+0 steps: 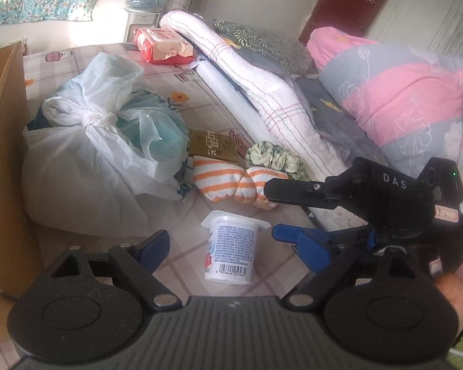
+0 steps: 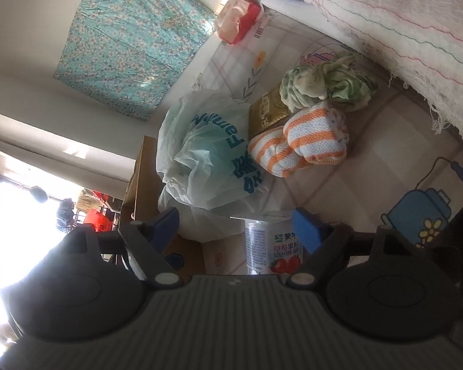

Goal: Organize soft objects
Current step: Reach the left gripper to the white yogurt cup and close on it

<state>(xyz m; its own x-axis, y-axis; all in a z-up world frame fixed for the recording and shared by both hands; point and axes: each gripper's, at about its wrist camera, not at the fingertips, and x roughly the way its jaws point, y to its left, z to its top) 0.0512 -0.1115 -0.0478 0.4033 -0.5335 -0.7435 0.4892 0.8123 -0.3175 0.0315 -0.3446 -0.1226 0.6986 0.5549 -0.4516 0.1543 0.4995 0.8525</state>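
Evidently little is sorted yet. Left claw (image 1: 220, 248) is released and holds nothing; the yogurt cup (image 1: 230, 248) stands in the gap ahead of it, touching neither finger. Right claw (image 2: 239, 226) is likewise spread wide, the same cup just ahead between its fingers, contact with the right pad uncertain. Beyond both claws the soft items lie loose on the bench (image 1: 200, 108): orange-striped socks (image 1: 231, 183), a green scrunchie (image 1: 271, 155) just behind them, a gold packet (image 1: 214, 146) alongside. White plastic bags (image 1: 98, 141) sit ahead-left, against the cardboard box (image 1: 3, 166). Judgement: gathering is still to do; nothing visibly placed in the box.
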